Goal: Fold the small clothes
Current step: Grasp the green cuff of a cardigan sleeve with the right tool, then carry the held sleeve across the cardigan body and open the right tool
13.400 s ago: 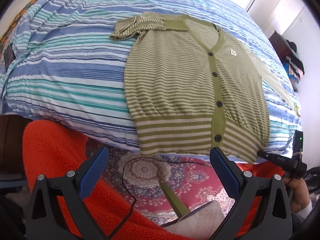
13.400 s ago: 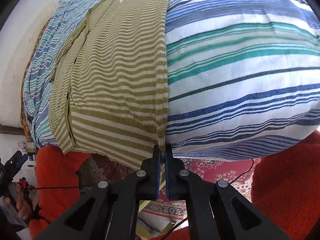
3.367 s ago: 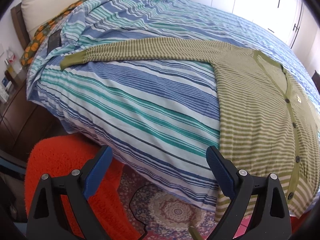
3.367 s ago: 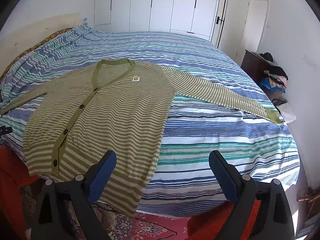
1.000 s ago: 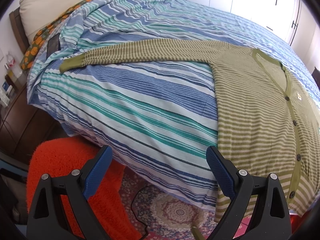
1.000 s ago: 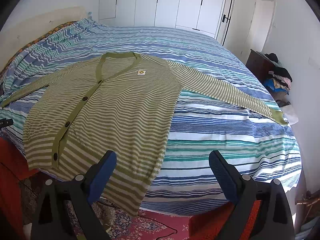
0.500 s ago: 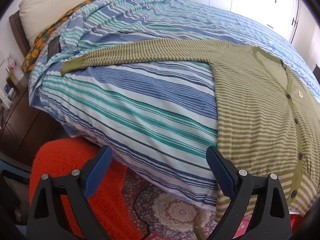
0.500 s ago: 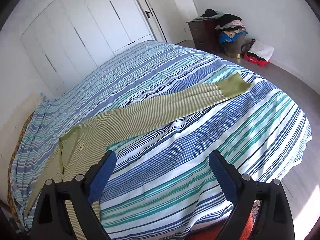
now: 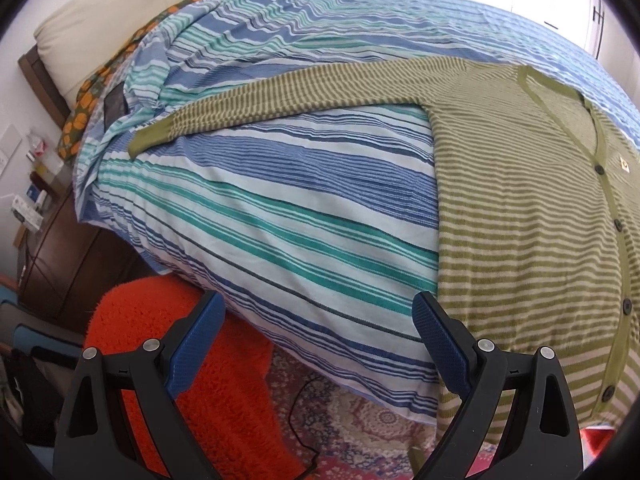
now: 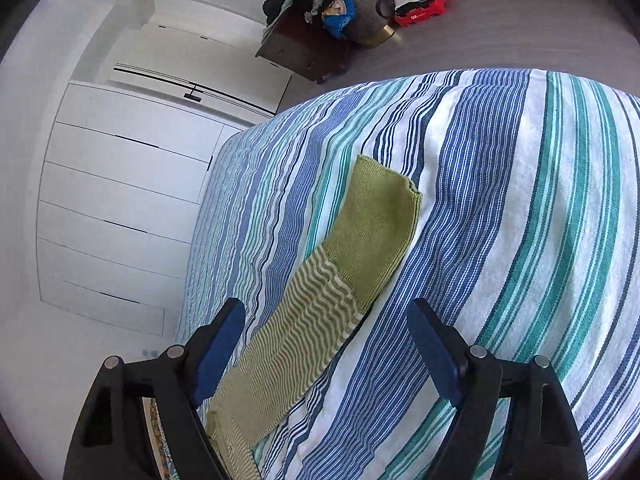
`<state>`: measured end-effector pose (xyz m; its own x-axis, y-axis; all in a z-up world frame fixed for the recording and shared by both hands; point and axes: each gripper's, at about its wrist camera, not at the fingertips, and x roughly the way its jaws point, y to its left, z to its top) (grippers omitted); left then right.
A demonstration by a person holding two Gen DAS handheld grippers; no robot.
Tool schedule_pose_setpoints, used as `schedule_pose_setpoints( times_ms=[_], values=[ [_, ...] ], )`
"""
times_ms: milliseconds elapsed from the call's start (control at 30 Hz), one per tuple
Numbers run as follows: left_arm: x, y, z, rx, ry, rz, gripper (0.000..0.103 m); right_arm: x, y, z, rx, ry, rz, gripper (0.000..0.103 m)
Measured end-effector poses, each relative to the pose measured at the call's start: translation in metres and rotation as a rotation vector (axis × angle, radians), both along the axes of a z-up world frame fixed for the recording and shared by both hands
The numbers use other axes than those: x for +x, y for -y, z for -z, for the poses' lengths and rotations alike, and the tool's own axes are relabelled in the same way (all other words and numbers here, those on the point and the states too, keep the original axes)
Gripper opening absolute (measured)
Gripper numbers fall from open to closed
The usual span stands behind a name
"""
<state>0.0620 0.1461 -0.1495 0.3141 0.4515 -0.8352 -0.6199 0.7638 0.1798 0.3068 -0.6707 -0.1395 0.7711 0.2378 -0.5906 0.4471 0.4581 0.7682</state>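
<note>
Garments counted: one cardigan (image 9: 532, 216), laid flat on the bed (image 9: 280, 208), front side up.
Buttons counted: five dark buttons (image 9: 618, 225) are seen down the placket in the left wrist view.
Sleeves counted: two; one sleeve (image 9: 288, 92) is stretched toward the headboard side of the bed, the other sleeve (image 10: 304, 336) is stretched toward the wardrobe side.
Grippers counted: two.
Left gripper (image 9: 318, 340): jaws are held wide apart, nothing between the pads; it is poised over the near edge of the bed, beside the cardigan hem.
Right gripper (image 10: 326, 344): jaws have just been closing a little yet stand released; the striped sleeve lies between them, untouched by the pads.
Cuff (image 10: 372, 232): plain green, flat on the bed, beyond the right gripper fingertips.
Surroundings: an orange rug (image 9: 188, 364) and a patterned carpet (image 9: 360, 420) lie below the near bed edge; a dark cable (image 9: 300, 412) is trailed across the carpet.
Far from bed: white wardrobe doors (image 10: 120, 200); a dark cabinet (image 10: 308, 48) piled with clothes.
Obstructions: none lies on the cardigan.
Cardigan look: olive and cream stripes, plain green neckband, placket and cuffs, small pale label (image 9: 625, 165) near the neck.
</note>
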Motion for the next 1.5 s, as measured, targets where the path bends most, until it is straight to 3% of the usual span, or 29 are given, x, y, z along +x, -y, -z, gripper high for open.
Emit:
schedule_pose_setpoints(
  times_ms=[267, 333, 400, 533, 700, 867, 1033, 1233, 1500],
  values=[
    [0.008, 0.006, 0.010, 0.048, -0.081, -0.004, 0.095, 0.029, 0.019, 0.022, -0.075, -0.052, 0.054, 0.065],
    [0.010, 0.008, 0.012, 0.055, -0.096, -0.001, 0.095, 0.035, 0.023, 0.025, -0.090, -0.065, 0.071, 0.052],
    [0.013, 0.011, 0.015, 0.062, -0.112, 0.006, 0.095, 0.042, 0.027, 0.029, -0.123, -0.116, 0.048, 0.004],
    [0.015, 0.014, 0.013, 0.076, -0.106, 0.027, 0.095, 0.038, 0.019, 0.003, -0.202, -0.072, 0.031, 0.004],
    [0.014, 0.007, 0.014, 0.051, -0.079, 0.017, 0.096, 0.051, -0.028, -0.078, -0.260, 0.094, -0.131, 0.004],
    [0.008, -0.006, 0.015, -0.002, -0.028, -0.006, 0.096, 0.077, -0.125, -0.172, -0.276, 0.272, -0.342, 0.004],
    [-0.006, -0.026, 0.014, -0.092, 0.036, -0.046, 0.096, 0.099, -0.238, -0.227, -0.217, 0.374, -0.481, 0.004],
    [-0.029, -0.057, 0.012, -0.220, 0.128, -0.146, 0.095, 0.127, -0.375, -0.234, -0.168, 0.400, -0.611, 0.004],
    [-0.043, -0.075, 0.014, -0.277, 0.166, -0.203, 0.096, 0.139, -0.540, -0.176, -0.075, 0.352, -0.765, 0.004]
  ],
)
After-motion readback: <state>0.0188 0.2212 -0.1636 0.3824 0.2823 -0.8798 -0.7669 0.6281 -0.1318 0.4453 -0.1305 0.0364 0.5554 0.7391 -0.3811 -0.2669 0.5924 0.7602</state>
